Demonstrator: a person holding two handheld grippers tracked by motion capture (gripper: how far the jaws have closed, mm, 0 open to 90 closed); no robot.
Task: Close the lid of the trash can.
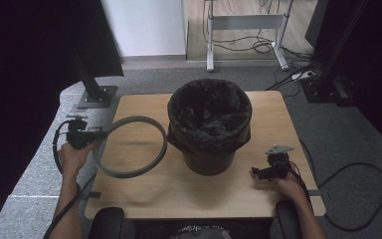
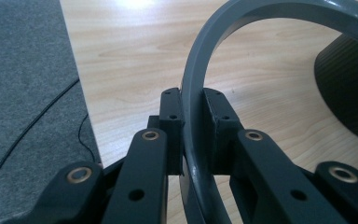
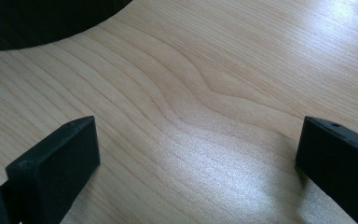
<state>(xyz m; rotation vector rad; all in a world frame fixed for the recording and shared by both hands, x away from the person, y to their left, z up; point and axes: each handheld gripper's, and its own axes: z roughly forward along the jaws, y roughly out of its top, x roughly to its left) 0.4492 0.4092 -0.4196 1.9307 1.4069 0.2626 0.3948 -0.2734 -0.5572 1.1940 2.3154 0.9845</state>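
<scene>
While the left gripper clamps the grey bin ring, the ring hangs tilted above the wooden table. Right gripper rests with jaws wide and empty, beside the bag-lined waste bin.

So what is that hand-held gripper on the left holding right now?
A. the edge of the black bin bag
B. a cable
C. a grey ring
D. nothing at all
C: the left hand-held gripper has its jaws clamped on the band of the grey ring, which it holds beside the bin with the black bag in it.
</scene>
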